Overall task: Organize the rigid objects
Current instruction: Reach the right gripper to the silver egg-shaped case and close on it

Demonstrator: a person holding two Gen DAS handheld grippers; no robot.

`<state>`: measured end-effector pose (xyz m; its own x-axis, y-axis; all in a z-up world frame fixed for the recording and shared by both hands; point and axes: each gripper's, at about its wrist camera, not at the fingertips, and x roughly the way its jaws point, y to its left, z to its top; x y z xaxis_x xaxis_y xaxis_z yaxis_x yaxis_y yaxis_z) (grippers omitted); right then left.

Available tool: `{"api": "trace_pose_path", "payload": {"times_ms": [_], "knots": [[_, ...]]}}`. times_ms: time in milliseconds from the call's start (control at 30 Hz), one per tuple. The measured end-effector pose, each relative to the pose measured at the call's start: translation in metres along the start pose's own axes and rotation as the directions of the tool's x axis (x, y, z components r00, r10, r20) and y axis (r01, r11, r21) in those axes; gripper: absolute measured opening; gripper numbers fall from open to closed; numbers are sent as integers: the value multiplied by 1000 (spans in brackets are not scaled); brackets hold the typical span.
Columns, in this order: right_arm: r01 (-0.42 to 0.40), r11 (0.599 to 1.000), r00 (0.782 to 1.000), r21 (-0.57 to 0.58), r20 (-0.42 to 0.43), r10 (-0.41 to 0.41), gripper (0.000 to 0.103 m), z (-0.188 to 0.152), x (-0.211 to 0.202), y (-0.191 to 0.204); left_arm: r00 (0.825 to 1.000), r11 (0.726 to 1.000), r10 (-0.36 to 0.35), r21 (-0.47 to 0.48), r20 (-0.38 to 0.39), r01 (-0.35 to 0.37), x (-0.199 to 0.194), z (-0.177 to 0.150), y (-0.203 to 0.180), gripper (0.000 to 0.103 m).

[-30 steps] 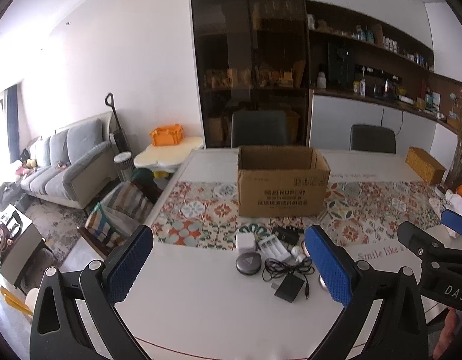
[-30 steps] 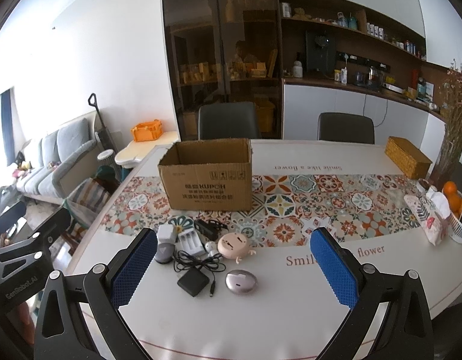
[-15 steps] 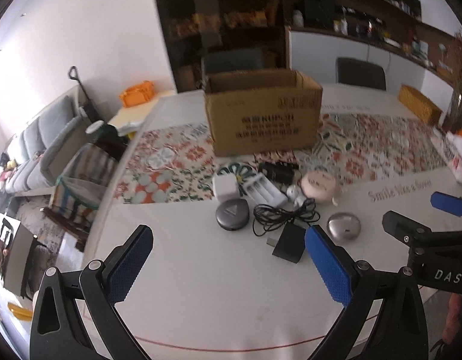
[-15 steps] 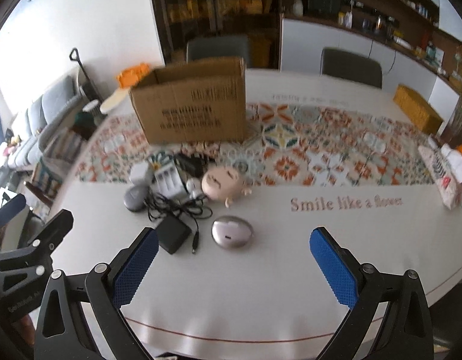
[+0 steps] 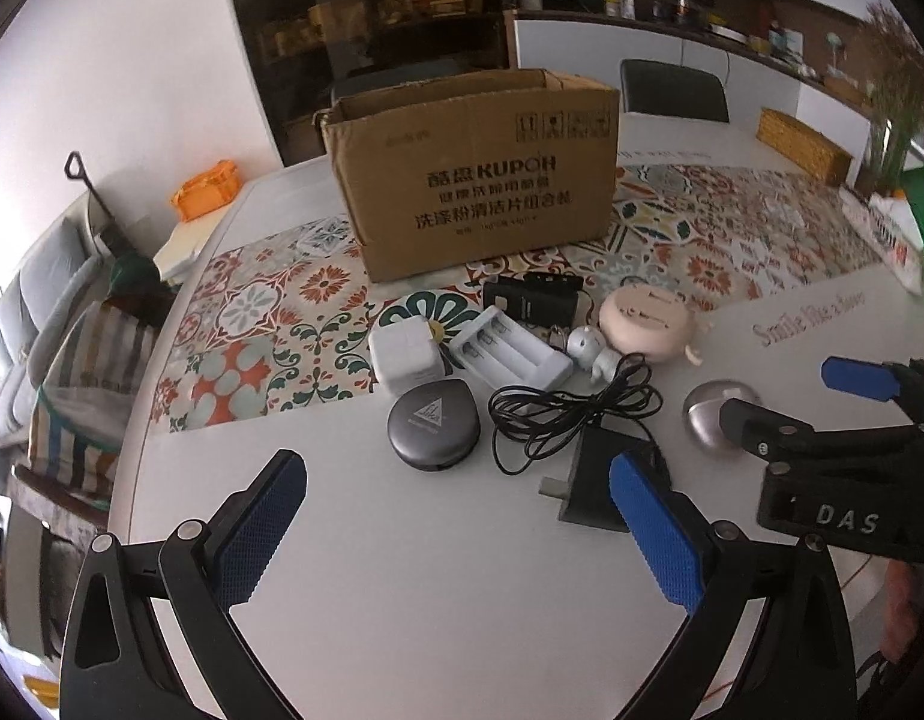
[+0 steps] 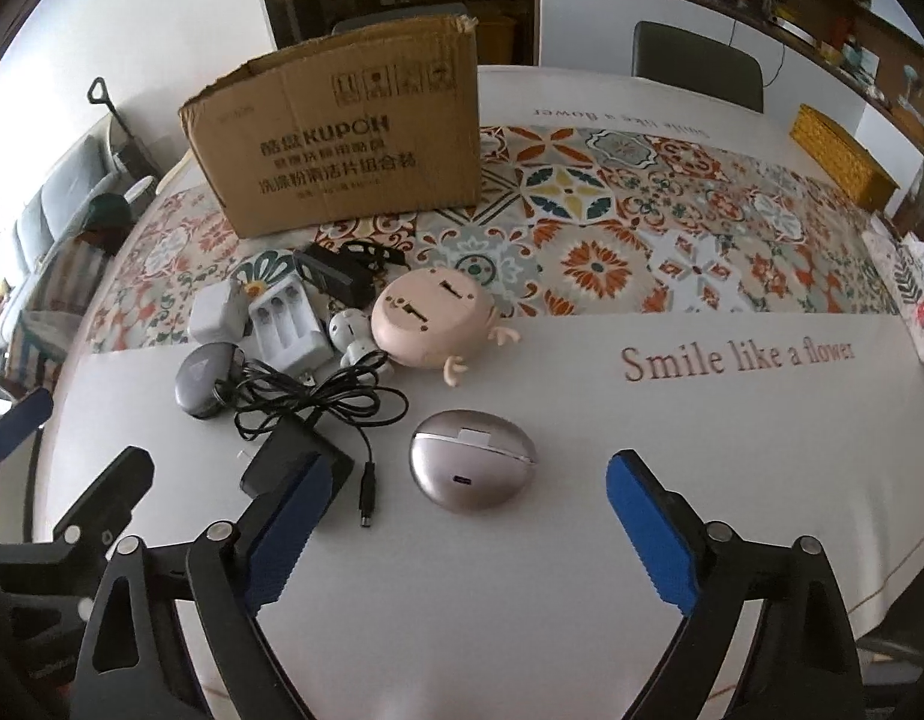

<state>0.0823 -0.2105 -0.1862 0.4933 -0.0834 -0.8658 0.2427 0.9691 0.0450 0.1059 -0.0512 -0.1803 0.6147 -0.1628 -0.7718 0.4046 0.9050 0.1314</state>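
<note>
An open cardboard box (image 5: pixel 480 174) stands on the table, also in the right wrist view (image 6: pixel 342 138). In front of it lies a cluster: white charger cube (image 5: pixel 405 357), white battery charger (image 5: pixel 510 348), dark round case (image 5: pixel 432 423), black adapter with coiled cable (image 5: pixel 588 480), black device (image 5: pixel 531 299), small white figure (image 5: pixel 591 351), pink round toy (image 6: pixel 429 318), silver oval case (image 6: pixel 471 459). My left gripper (image 5: pixel 462 534) is open, just short of the dark round case. My right gripper (image 6: pixel 468 519) is open, just short of the silver case.
The white table (image 6: pixel 522 600) has a patterned runner (image 6: pixel 642 228) across the middle. A yellow woven box (image 6: pixel 840 156) and a tissue pack (image 6: pixel 912 306) sit at the right. Chairs stand behind the table; a sofa (image 5: pixel 24 312) is far left.
Both grippers have moved forward and tilted down toward the cluster of objects, which now looks much nearer. Both stay open and empty.
</note>
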Motion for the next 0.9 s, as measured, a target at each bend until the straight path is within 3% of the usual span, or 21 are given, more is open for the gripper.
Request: {"api": "trace_pose_path", "payload": {"times_ms": [233, 900], "knots": [[54, 997, 998, -49, 29, -52, 89, -9, 22, 14, 1000, 998, -3, 56, -21, 5, 22, -6, -10, 103], [26, 999, 999, -22, 33, -25, 74, -16, 70, 0, 998, 998, 6, 69, -70, -1, 51, -7, -30, 103]]}}
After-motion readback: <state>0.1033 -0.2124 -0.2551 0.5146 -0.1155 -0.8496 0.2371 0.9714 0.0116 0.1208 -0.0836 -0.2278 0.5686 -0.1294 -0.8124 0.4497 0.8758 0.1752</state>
